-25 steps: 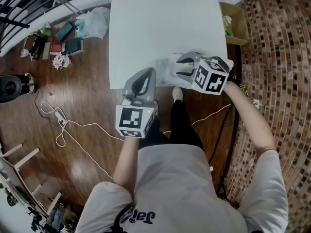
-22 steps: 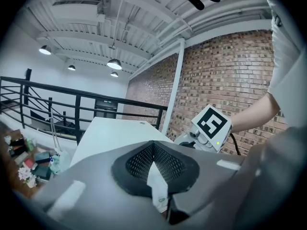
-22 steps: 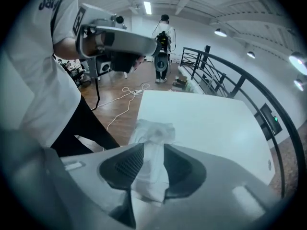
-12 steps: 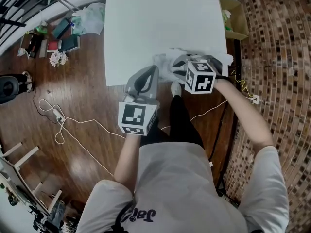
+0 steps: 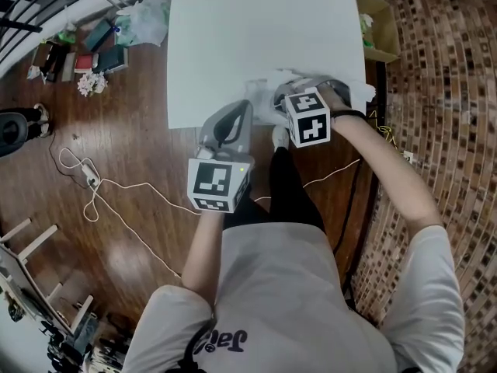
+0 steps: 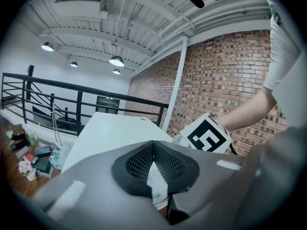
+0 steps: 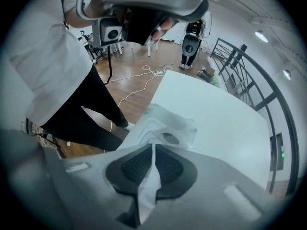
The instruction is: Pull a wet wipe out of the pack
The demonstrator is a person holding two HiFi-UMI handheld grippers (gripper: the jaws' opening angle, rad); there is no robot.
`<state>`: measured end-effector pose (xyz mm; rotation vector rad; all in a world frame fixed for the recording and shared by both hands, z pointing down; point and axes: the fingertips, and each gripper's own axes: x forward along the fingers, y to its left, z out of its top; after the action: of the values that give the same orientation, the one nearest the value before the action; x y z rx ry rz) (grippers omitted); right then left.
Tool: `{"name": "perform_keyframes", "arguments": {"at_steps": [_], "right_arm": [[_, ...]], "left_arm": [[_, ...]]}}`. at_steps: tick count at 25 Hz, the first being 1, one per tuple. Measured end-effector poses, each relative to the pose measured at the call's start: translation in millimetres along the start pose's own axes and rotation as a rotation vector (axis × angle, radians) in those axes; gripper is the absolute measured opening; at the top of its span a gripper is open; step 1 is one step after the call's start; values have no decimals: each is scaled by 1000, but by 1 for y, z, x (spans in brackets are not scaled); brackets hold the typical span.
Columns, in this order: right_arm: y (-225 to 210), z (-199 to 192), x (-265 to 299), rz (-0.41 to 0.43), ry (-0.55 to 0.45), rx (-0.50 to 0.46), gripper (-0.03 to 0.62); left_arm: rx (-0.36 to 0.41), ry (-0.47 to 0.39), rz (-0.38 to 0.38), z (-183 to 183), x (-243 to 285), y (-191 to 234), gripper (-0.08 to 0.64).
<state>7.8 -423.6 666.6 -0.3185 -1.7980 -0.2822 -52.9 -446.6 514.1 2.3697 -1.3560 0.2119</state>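
Right gripper [image 7: 153,147] jaws just closed on wipe [image 7: 149,185]; left gripper [image 6: 153,144] jaws clamp half-hidden pack [image 7: 166,122].

Bright ceiling lamps [image 6: 116,60] light evenly; fisheye edges warp and darken.

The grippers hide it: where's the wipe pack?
The wipe pack lies at the table's near edge in the head view, clamped by the left gripper; the right gripper has just been closing its jaws on a wipe.
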Motion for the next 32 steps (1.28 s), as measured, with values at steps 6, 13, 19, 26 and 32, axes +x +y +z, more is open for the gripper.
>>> {"name": "perform_keyframes", "arguments": {"at_steps": [6, 13, 19, 26, 32], "right_arm": [[0, 0, 11, -27, 107, -59, -6], [-4, -1, 8, -74, 1, 112, -15], [-12, -1, -18, -130, -232, 363, -15], [-18, 2, -45, -190, -335, 450, -15], [-21, 10, -79, -224, -411, 481, -15]], "left_arm": [[-19, -3, 23, -2, -3, 5, 17], [-28, 0, 29, -9, -8, 6, 17], [-7, -7, 12, -4, -11, 0, 17], [-2, -3, 17, -2, -10, 0, 17], [-6, -5, 9, 3, -4, -3, 17]]}}
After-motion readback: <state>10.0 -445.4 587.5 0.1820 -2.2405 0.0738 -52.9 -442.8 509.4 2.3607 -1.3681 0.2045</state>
